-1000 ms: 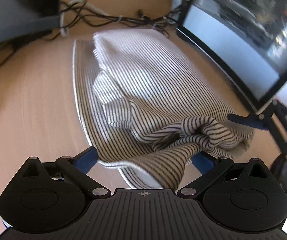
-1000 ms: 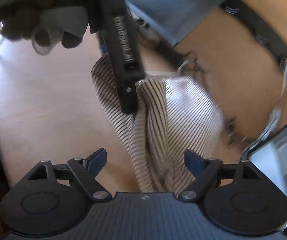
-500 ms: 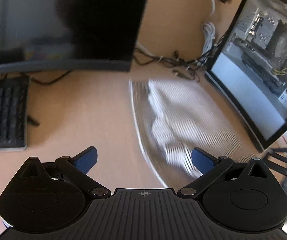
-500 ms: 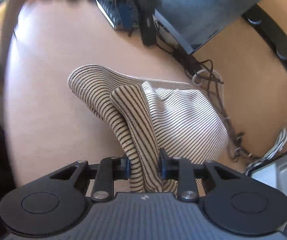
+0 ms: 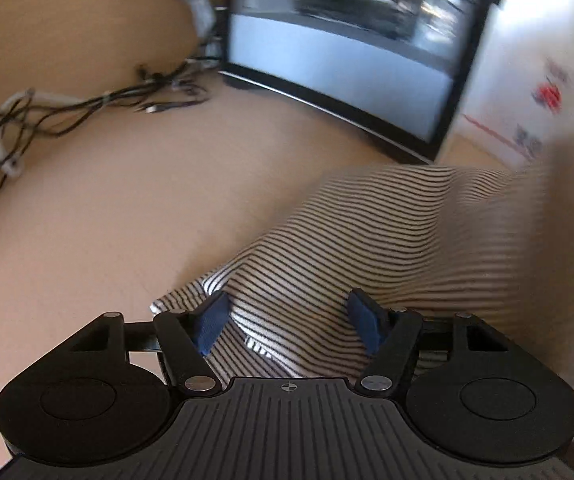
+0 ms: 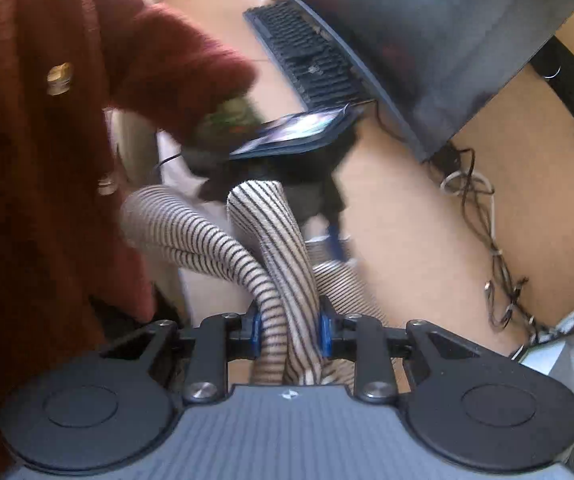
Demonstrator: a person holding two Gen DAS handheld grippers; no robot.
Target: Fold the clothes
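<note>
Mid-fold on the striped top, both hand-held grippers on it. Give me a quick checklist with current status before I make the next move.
1. Right hand-held gripper clamped on the striped top: ok, a bunched roll sits between its pads.
2. Left hand-held gripper grip: not ok, jaws closing around the cloth, pads not yet pressing.
3. Cloth between the left fingers: ok.
4. Desk ahead free for laying the cloth: ok.
5. Cables away from the cloth: ok.
6. Fold edges aligned: cannot tell, cloth blurred and bunched.
</note>
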